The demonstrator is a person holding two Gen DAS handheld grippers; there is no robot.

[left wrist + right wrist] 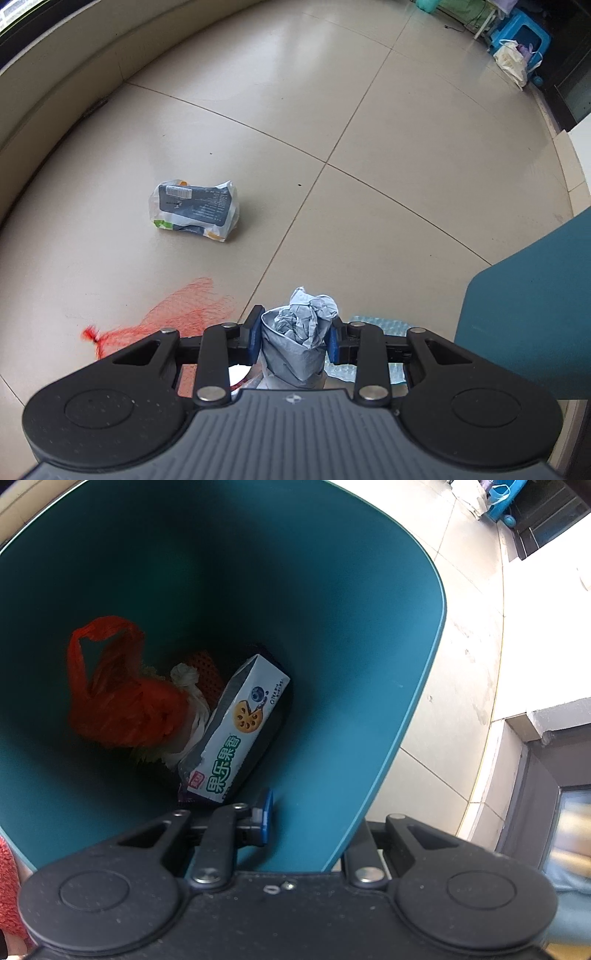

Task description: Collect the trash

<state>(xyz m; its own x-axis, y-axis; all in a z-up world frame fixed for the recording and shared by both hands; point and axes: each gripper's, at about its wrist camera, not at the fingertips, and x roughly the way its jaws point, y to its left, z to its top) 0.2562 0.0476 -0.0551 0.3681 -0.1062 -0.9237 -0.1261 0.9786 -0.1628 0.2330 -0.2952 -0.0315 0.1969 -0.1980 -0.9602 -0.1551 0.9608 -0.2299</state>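
My left gripper (294, 338) is shut on a crumpled grey paper wad (301, 339), held above the tiled floor. A plastic snack bag (195, 209) lies on the floor ahead to the left. A red mesh net (173, 319) lies on the floor just left of the gripper. The teal trash bin (528, 314) stands at the right. My right gripper (306, 819) is shut on the teal bin's rim (369, 794), one finger inside and one outside. Inside the bin lie a red plastic bag (122, 698), a biscuit box (236, 734) and white crumpled paper (188, 701).
A bubble-wrap piece (376, 325) lies on the floor behind the left gripper. A wall base curves along the left. A blue stool (521, 33) and a white bag (513, 62) stand far right. A step and door frame (535, 738) are right of the bin.
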